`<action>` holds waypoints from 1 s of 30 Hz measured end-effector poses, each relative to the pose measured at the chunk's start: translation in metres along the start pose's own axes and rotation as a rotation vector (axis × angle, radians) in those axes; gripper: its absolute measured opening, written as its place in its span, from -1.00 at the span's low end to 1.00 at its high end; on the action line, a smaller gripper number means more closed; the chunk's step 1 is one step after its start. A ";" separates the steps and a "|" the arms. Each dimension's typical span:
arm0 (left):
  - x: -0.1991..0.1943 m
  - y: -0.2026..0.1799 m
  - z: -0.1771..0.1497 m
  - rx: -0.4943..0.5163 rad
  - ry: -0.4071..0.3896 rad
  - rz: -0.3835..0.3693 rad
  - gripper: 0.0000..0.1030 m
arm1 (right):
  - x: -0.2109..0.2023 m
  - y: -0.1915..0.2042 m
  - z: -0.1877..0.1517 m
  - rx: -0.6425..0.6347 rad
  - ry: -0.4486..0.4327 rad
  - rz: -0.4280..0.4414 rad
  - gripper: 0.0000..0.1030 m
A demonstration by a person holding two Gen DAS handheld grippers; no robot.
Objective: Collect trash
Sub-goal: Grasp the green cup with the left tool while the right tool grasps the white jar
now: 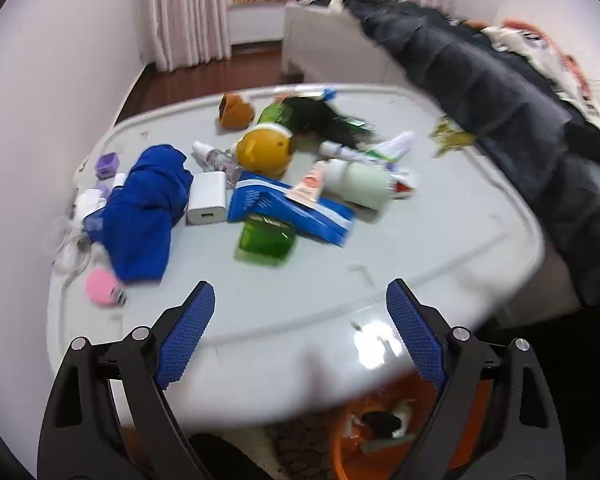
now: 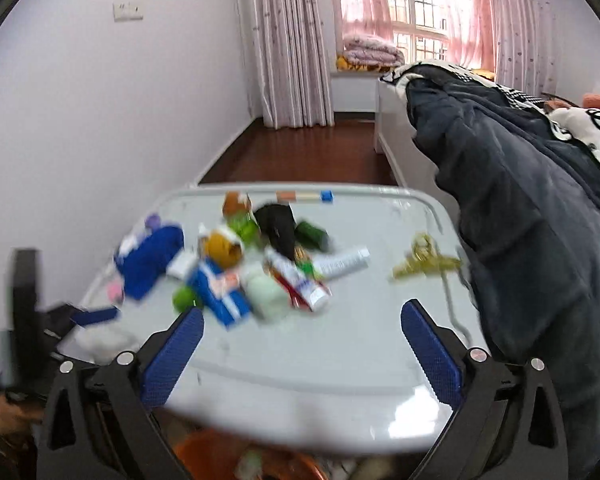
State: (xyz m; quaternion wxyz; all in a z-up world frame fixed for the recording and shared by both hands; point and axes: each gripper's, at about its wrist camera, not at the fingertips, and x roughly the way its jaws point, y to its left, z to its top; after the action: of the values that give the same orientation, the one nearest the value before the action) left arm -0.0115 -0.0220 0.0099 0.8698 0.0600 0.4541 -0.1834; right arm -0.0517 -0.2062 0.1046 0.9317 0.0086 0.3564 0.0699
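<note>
A pale grey table (image 1: 420, 240) carries a heap of litter: a blue packet (image 1: 288, 208), a green wrapper (image 1: 266, 240), a yellow ball-shaped container (image 1: 264, 150), a pale green bottle (image 1: 356, 184), tubes (image 1: 380, 150) and a gold wrapper (image 2: 424, 260). Below the table's near edge stands an orange bin (image 1: 356, 440) with scraps in it. My left gripper (image 1: 300, 304) hangs open over the near edge, nothing between its blue pads. My right gripper (image 2: 302, 324) is open too, empty, above the near side of the table (image 2: 360, 340). The left gripper (image 2: 80, 316) shows blurred at the left of the right wrist view.
A blue cloth (image 1: 148, 208), a white charger (image 1: 206, 204), a pink round thing (image 1: 102, 288) and a purple cube (image 1: 108, 165) lie at the table's left. A dark blanket (image 1: 500, 100) drapes over the bed on the right. White wall on the left, wooden floor beyond.
</note>
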 end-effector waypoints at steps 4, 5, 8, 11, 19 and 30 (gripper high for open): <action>0.046 0.006 0.019 0.025 0.056 0.056 0.66 | 0.029 -0.002 0.001 0.028 0.020 0.023 0.89; 0.053 0.006 0.022 0.035 0.055 0.070 0.66 | 0.036 -0.002 -0.001 0.028 0.032 0.027 0.89; 0.069 0.008 0.025 0.071 0.040 0.110 0.60 | 0.053 -0.007 -0.015 0.037 0.078 0.018 0.89; 0.079 0.011 0.022 0.070 0.037 0.090 -0.08 | 0.065 -0.015 -0.023 0.056 0.106 0.009 0.89; 0.045 0.016 0.015 -0.027 -0.012 -0.019 -0.09 | 0.097 -0.004 -0.022 -0.030 0.135 0.015 0.63; 0.021 0.017 0.013 -0.019 -0.059 -0.082 -0.09 | 0.183 0.069 -0.015 -0.395 0.240 0.026 0.27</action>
State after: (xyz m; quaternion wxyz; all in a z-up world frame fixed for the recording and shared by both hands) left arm 0.0161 -0.0150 -0.0008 0.8752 0.0276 0.4319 -0.2161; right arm 0.0643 -0.1134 -0.0228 0.8652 -0.1777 0.4440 0.1508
